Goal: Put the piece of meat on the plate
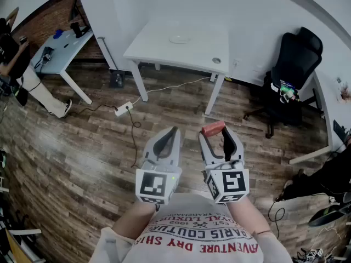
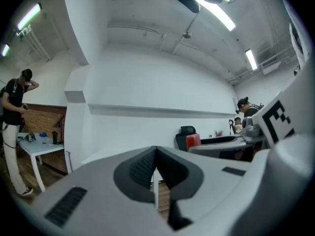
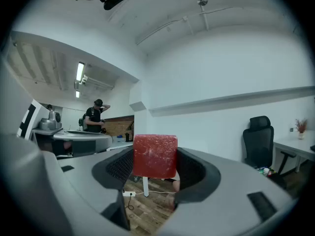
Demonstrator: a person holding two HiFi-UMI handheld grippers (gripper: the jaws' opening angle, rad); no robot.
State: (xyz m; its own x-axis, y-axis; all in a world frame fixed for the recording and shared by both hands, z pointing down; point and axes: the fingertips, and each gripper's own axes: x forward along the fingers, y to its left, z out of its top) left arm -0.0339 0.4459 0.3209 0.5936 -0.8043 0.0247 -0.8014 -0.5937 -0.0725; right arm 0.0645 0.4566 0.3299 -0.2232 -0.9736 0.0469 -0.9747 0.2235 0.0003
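Observation:
A red block of meat [image 3: 155,155] sits clamped between the jaws of my right gripper [image 3: 153,167]. In the head view the meat [image 1: 213,128] pokes out at the tips of that right gripper [image 1: 215,133], held level in front of my chest. My left gripper [image 1: 168,135] is beside it, jaws together and empty; in its own view my left gripper [image 2: 156,167] shows its tips meeting. A pale plate [image 1: 179,39] lies on the white table [image 1: 164,51] far ahead across the floor.
A black office chair [image 1: 293,64] stands right of the white table. A power strip [image 1: 123,109] with cables lies on the wood floor. A second desk [image 1: 60,47] and a standing person [image 1: 16,70] are at the far left.

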